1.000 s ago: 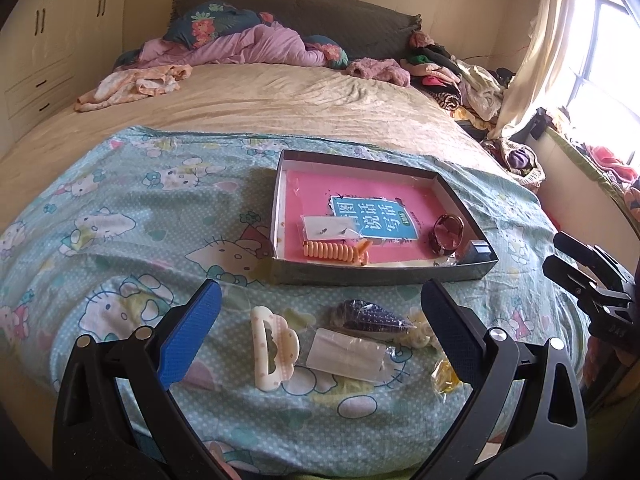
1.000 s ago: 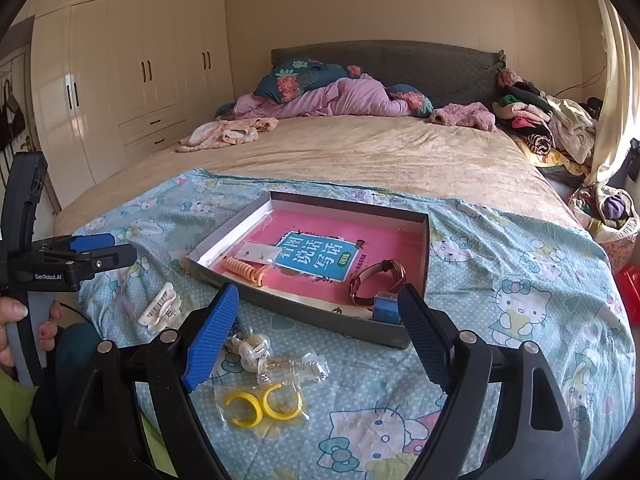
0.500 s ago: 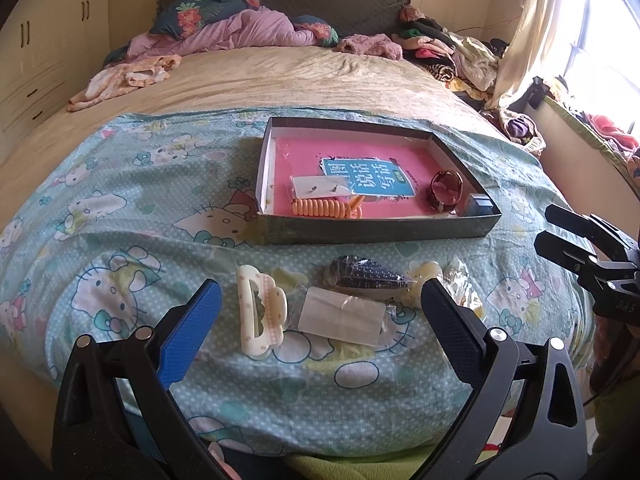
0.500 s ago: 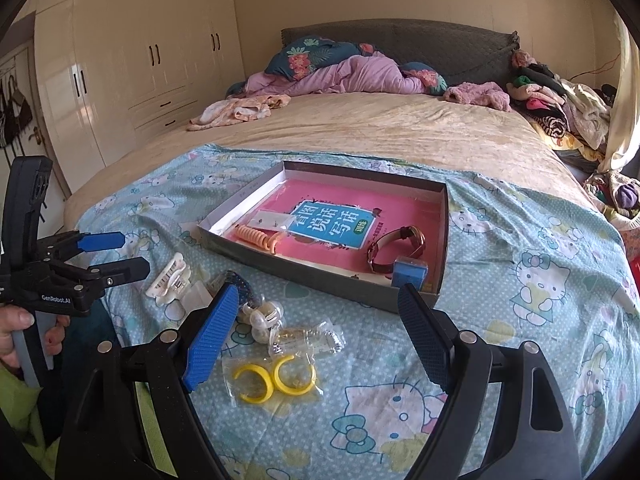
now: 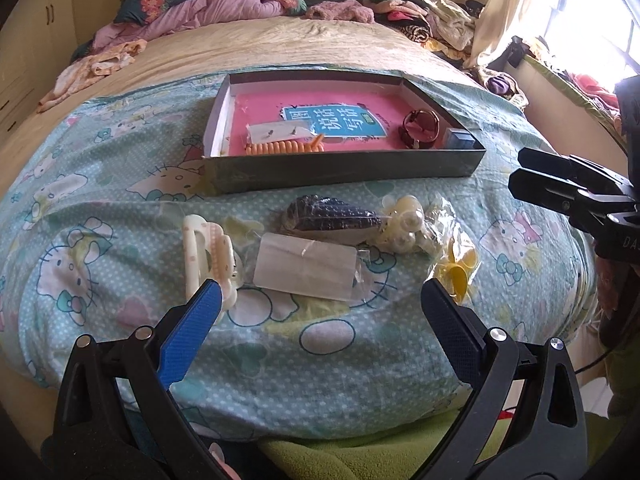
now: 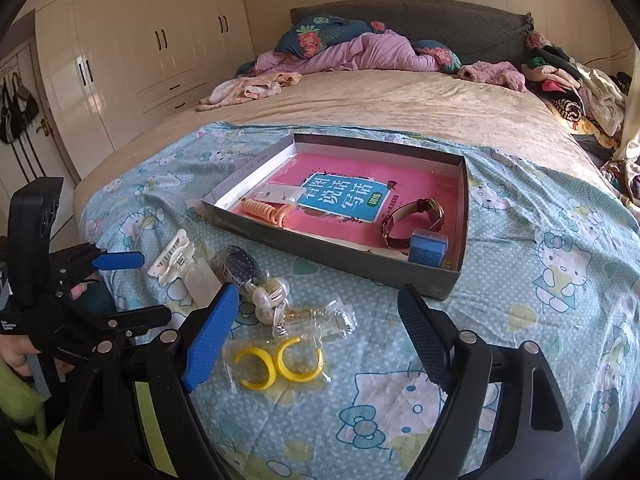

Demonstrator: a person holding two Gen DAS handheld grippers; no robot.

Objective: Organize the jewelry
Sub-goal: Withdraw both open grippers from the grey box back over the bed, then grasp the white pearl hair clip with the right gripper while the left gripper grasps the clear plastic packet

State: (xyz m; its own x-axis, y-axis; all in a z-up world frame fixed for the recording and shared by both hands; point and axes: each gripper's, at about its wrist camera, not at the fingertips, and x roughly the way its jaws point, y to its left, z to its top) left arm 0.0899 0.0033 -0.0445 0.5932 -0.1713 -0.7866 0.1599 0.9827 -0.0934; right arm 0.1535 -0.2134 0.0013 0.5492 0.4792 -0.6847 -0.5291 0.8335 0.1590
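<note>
Both tongs gape empty; yellow earrings half-hidden.

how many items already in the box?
4, on its pink liner: orange coil hair tie near the left corner, clear packet behind it, watch at right, blue cube beside the watch. Smaller pieces may be hidden.
</note>
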